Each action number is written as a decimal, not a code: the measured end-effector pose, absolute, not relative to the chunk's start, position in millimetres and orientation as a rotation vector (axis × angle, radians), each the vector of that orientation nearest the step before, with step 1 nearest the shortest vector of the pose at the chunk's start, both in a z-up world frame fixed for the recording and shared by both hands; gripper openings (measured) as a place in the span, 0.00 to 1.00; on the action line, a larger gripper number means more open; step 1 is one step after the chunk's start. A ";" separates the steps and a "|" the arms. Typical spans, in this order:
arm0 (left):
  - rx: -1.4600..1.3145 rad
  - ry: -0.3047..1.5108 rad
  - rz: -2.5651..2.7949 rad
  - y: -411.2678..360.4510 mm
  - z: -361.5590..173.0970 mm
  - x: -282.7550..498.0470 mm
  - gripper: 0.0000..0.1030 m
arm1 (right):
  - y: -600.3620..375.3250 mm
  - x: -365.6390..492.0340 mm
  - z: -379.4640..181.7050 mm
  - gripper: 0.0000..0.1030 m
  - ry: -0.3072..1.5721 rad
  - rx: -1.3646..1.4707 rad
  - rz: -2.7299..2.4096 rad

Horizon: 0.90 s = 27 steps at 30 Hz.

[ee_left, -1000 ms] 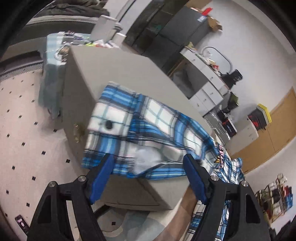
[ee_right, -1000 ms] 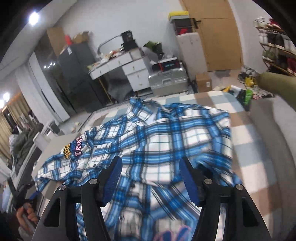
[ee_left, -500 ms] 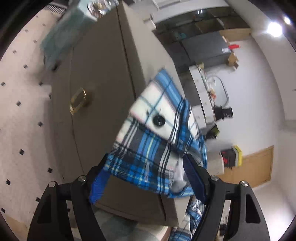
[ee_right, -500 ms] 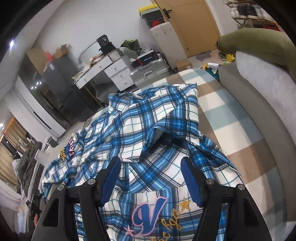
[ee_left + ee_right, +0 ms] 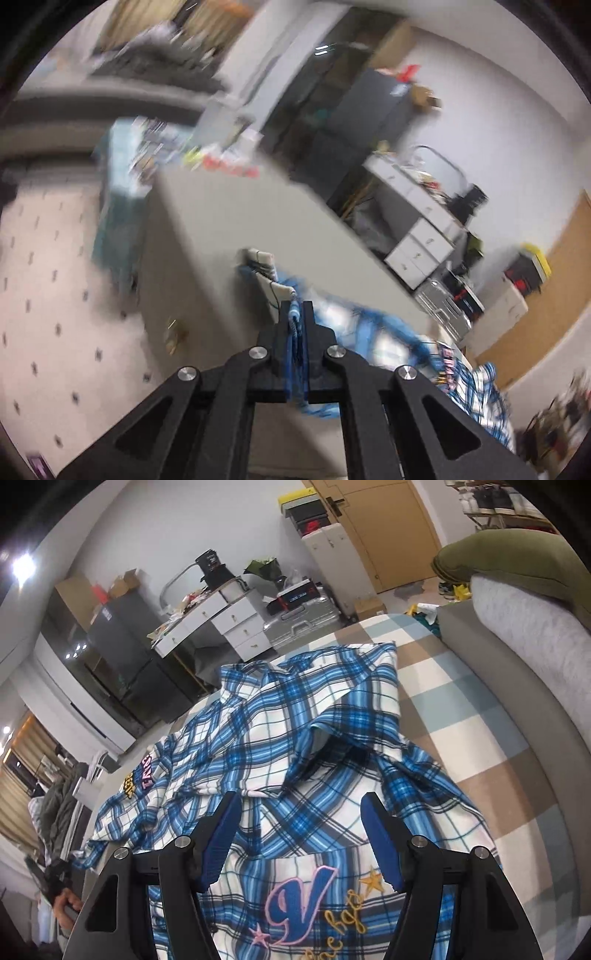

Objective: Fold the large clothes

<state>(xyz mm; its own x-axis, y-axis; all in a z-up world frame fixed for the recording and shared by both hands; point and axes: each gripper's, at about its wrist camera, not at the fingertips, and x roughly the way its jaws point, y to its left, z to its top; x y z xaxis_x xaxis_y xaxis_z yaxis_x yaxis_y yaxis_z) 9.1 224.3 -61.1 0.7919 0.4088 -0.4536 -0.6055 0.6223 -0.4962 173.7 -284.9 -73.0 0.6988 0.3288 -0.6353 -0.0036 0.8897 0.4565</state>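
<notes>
A: Left gripper (image 5: 295, 314), lower middle of the left wrist frame: jaws clamped together, a thin fold of blue cloth pinched between the pads. Probably the sleeve cuff of the plaid shirt (image 5: 314, 746).

B: Agreed. Gripped at the very edge, likely so the sleeve can be carried across the body of the garment. Much blur there, so hard to tell how much fabric sits in the pinch.

A: Right gripper (image 5: 299, 812), lower middle of the right wrist frame: jaws standing apart, nothing between the pads, hovering over the shirt's back panel just above the embroidered letter (image 5: 299, 908).

B: Probably waiting to pin or catch the fabric while the other side folds. No contact visible.

A: Shirt itself: spread over the checked blanket (image 5: 461, 709), filling the centre of the right frame, collar toward the upper middle, one sleeve already lying folded across the back on the right.

B: Other sleeve trailing to the lower left, toward the grey cabinet (image 5: 229, 229) seen mid-frame in the left view. Fold only partly done, by the look of it.
</notes>
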 end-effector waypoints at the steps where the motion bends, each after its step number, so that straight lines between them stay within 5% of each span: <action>1: -0.636 0.308 0.566 214.2 -49.9 17.3 0.00 | -286.5 173.2 -73.7 0.65 0.782 0.450 0.188; 6: -0.468 0.265 0.326 158.4 -1.7 71.9 0.00 | -292.2 170.6 -79.9 0.65 0.788 0.480 0.187; 11: -0.322 0.212 -0.129 37.4 64.9 142.0 0.00 | -299.0 162.9 -79.2 0.65 0.794 0.491 0.169; 15: -0.312 0.283 -0.619 -68.4 69.4 180.3 0.00 | -310.3 153.4 -72.6 0.65 0.781 0.487 0.119; 16: -0.305 0.334 -0.726 -89.9 61.4 187.9 0.05 | -313.7 151.3 -71.3 0.65 0.779 0.485 0.103; 19: -0.239 0.550 -0.798 -132.8 25.4 199.7 0.54 | -323.7 143.7 -69.4 0.65 0.784 0.472 0.051; 27: -0.259 0.709 -0.500 -63.2 -46.8 185.1 0.57 | -341.6 151.6 -90.0 0.67 0.830 0.489 0.019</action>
